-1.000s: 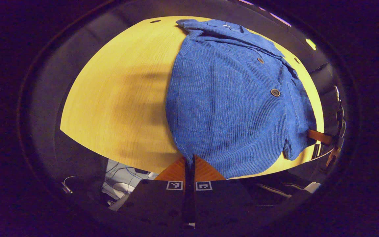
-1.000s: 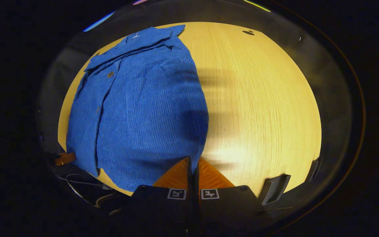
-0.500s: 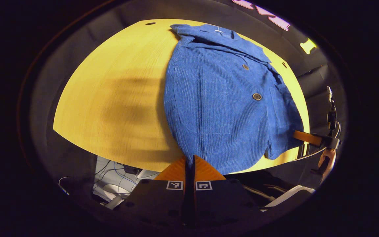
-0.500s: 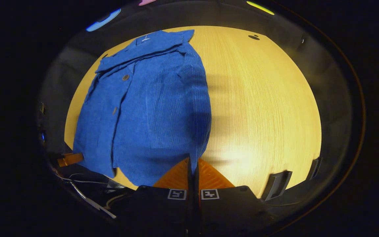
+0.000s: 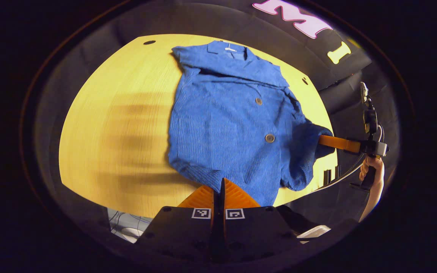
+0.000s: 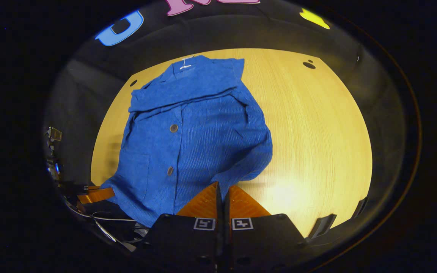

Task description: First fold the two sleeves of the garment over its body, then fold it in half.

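The blue jacket (image 5: 233,125) lies on the table (image 5: 120,125), collar at the far edge, sleeves folded in. The left gripper (image 5: 219,185) is closed on the jacket's near hem corner, fabric pinched between both fingers. The right gripper (image 6: 222,189) clamps the other hem corner the same way — in the left gripper view it (image 5: 323,139) lifts that corner just off the table, a hand (image 5: 372,170) behind it

Your left gripper (image 5: 218,187) tips sit buried in the jacket (image 5: 233,129) hem, contact line unseen. The folded sleeves hide under the jacket front, apparently. Your hand (image 5: 372,170) on the right gripper (image 5: 323,140) blurs at the rim.
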`<action>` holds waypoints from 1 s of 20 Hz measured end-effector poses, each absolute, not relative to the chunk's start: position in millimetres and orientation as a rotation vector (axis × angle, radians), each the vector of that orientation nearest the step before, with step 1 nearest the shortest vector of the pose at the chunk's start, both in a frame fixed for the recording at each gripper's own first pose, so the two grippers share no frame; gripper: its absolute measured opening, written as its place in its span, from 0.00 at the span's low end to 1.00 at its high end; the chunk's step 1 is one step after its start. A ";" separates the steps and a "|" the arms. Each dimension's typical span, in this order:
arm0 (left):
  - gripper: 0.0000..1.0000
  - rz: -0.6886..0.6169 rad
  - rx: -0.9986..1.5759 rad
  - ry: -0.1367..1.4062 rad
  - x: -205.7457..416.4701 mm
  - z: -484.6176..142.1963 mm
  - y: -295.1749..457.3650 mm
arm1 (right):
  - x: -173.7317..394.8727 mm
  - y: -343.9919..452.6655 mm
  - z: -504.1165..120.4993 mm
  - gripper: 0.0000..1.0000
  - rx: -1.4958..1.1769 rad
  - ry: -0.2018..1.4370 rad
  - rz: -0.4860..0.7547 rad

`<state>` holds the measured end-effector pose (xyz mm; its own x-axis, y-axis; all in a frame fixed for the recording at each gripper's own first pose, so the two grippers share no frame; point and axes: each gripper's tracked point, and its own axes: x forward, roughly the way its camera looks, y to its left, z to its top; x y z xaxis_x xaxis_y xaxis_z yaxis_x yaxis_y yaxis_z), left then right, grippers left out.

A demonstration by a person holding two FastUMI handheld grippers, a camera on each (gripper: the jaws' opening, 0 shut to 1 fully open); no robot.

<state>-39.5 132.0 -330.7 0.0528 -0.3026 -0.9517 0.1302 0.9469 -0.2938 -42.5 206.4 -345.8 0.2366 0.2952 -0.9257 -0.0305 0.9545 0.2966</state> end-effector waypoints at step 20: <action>0.00 -0.075 -0.297 1.406 259.7 -318.7 169.4 | 284.9 243.8 -365.1 0.01 0.264 1.169 0.245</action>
<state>259.7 169.4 -318.7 0.1688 -0.2268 -0.9592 -0.1239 0.9606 -0.2489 284.9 243.8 -365.1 0.3712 0.3245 -0.8700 -0.0522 0.9428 0.3294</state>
